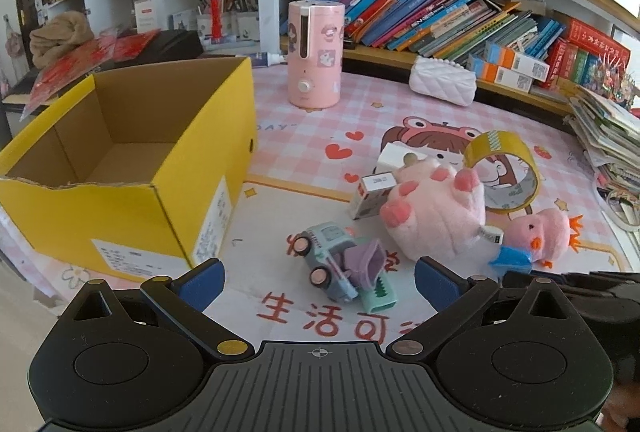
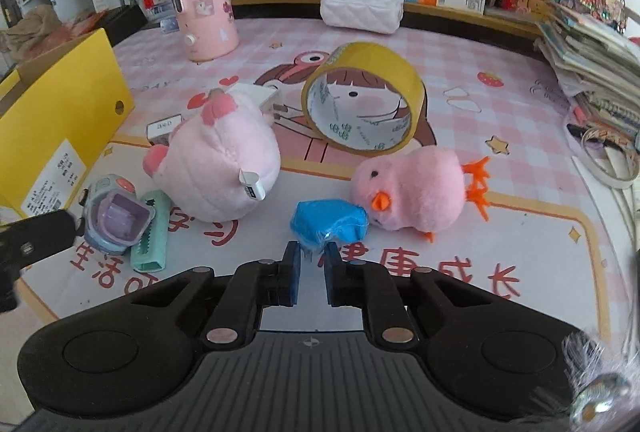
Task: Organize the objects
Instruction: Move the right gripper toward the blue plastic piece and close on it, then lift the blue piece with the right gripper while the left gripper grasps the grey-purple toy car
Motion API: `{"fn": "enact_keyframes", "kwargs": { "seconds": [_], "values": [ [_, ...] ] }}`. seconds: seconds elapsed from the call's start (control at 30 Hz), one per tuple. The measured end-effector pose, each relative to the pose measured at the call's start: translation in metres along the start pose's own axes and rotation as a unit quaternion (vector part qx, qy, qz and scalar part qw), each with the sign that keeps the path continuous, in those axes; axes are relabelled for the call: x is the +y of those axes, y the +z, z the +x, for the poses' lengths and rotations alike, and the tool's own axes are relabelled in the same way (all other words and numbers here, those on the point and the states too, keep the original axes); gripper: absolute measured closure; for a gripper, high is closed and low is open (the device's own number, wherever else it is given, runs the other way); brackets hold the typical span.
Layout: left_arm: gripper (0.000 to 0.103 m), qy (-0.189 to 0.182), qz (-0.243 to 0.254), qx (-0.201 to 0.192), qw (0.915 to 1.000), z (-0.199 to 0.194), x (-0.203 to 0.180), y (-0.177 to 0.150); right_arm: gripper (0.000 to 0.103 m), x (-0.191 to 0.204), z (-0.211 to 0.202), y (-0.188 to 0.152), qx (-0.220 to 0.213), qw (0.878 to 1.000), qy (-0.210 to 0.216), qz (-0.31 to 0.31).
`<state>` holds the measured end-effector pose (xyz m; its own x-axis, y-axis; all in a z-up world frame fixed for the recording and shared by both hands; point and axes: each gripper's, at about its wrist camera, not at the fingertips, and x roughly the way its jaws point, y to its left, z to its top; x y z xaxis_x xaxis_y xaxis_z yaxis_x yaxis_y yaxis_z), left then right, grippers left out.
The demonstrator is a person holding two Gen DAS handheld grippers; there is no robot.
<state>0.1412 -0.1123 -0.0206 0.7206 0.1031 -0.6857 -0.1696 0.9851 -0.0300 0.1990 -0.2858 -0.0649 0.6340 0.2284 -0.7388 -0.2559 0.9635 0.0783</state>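
Right now my right gripper [image 2: 313, 257] has its blue-padded fingers drawn almost together on the near edge of the small blue plastic-wrapped packet [image 2: 328, 222], and I see the crinkled wrapper pinched between the pads. The packet lies on the table [image 2: 500, 104], which is covered with a pink checked cartoon mat, and it touches the beak of the pink plush chick with orange feet [image 2: 412, 188].

Behind the chick, a roll of yellow-brown packing tape [image 2: 362, 98] stands tilted on its edge. Left of the packet sits the large pink plush paw [image 2: 218, 168], with a white charger plug [image 2: 260, 96] and a small white carton [image 2: 164, 128] just behind it. Further left, a pale blue toy truck with a lilac scoop [image 2: 114, 212] lies tipped beside a mint green comb-like clip [image 2: 150, 236].

My left gripper [image 1: 318, 282] hangs above the table with its fingers spread wide and nothing between them; the toy truck lies just ahead of them. The open yellow cardboard box [image 1: 120, 168] stands to its left, and I see only bare cardboard inside. A pink cylindrical humidifier [image 1: 316, 54] and a white quilted pouch [image 1: 442, 80] sit at the back by the bookshelf [image 1: 440, 12].
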Motion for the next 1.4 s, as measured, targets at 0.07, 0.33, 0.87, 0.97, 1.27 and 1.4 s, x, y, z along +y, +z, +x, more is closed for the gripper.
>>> {"fn": "enact_keyframes", "kwargs": {
  "seconds": [0.07, 0.33, 0.87, 0.97, 1.27, 1.4],
  "values": [
    [0.002, -0.002, -0.006, -0.001, 1.0000, 0.002, -0.002, 0.001, 0.094, -0.001, -0.007, -0.001, -0.004, 1.000, 0.000, -0.011],
    [0.002, -0.020, -0.003, -0.005, 0.9998, 0.005, -0.013, 0.002, 0.095, -0.014, -0.009, -0.011, 0.015, 0.999, -0.028, -0.017],
    [0.002, -0.017, 0.002, -0.009, 0.9998, 0.007, -0.010, 0.003, 0.058, -0.008, 0.006, -0.010, 0.022, 0.999, -0.039, -0.026],
    [0.002, -0.011, -0.004, -0.010, 0.9999, 0.008, -0.007, 0.006, 0.057, -0.002, 0.012, -0.006, 0.021, 0.998, -0.029, -0.042],
    [0.002, -0.005, -0.017, 0.004, 0.9998, 0.019, -0.004, 0.011, 0.052, 0.024, 0.025, -0.001, 0.006, 0.992, -0.018, -0.127],
    [0.007, 0.001, -0.040, 0.024, 0.9989, 0.030, -0.001, 0.013, 0.074, 0.026, 0.030, 0.002, 0.004, 0.988, -0.012, -0.154]
  ]
}}
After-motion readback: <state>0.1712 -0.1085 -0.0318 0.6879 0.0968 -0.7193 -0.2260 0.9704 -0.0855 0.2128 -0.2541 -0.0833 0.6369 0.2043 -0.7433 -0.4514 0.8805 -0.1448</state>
